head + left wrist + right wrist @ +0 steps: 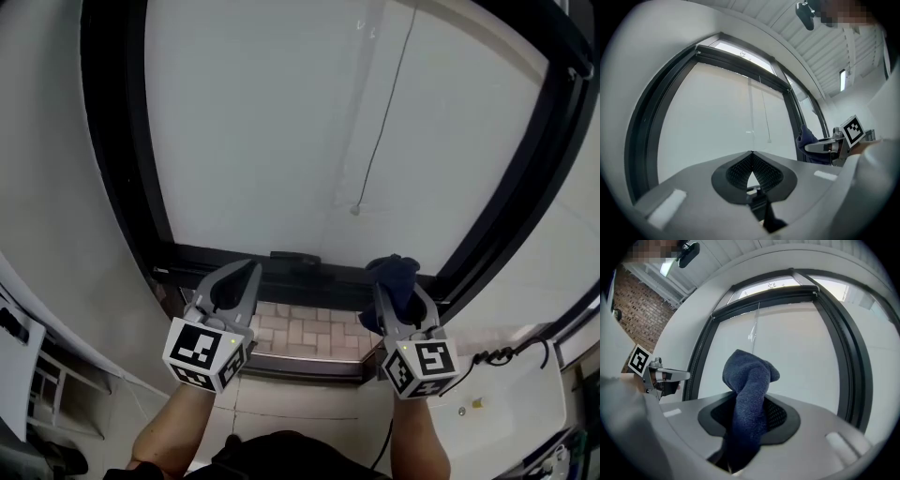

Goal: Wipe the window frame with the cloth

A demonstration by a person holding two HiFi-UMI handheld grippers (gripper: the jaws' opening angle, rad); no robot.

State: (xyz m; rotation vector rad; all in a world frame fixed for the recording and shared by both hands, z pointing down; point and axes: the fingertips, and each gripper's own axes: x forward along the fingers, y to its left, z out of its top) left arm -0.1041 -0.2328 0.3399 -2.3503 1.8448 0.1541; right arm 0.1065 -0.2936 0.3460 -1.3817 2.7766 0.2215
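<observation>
Left gripper first: I am holding it low, near the left end of the bottom rail of the window frame. Its jaws are pressed together with nothing between them, and the left gripper view is showing the two tips meeting in a point. It is doing no work on the frame.

Moving right, the white pane is filling the frame, and a thin cord is hanging down in front of it.

Further right, I am holding the right gripper clamped on the dark blue cloth. In the right gripper view the cloth is standing up out of the jaws as a bunched wad and pointing ahead at the window. In the head view that wad is overlapping the bottom rail just short of the lower right corner, where the rail is meeting the right upright. I cannot tell whether the cloth is touching the rail or hanging just in front of it.

The rail's long axis is running left to right across both grippers. The cloth is lying straight ahead of the right jaws, and the right hand is the nearer one. So I am judging that the next move is a press forward onto the rail. After that comes a sideways stroke along it from the right corner toward the left gripper.
</observation>
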